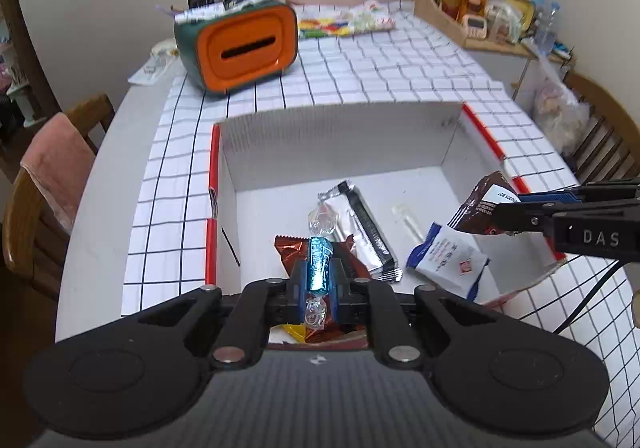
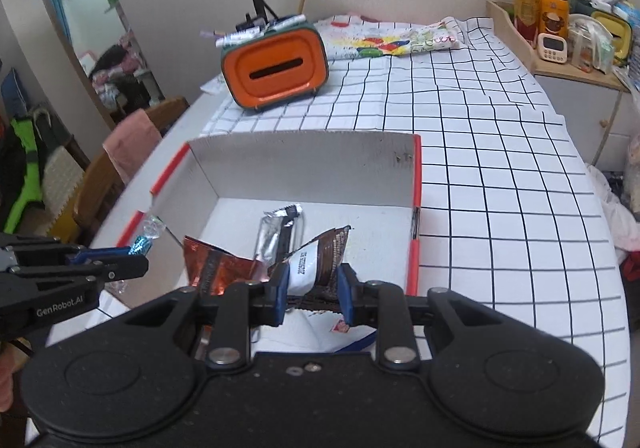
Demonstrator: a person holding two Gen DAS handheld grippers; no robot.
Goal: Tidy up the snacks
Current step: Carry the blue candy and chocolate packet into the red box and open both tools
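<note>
Left gripper [image 1: 318, 268] pinches a light, slippery twist-wrapped candy [image 1: 319, 262] by its middle over the box's [image 1: 340, 128] near edge; right gripper [image 2: 312, 290] clamps a soft, crinkly brown packet [image 2: 320, 256] above the box's right edge.

So the table [image 2: 192, 116] is a rounded white one, mostly covered by a white cloth with a black grid [image 2: 500, 176]. Sitting on the cloth: an open white box with red edges [image 2: 304, 164], an orange and green tissue holder [image 2: 276, 68], and a colourful patterned pouch [image 2: 384, 40] at the far end.
</note>
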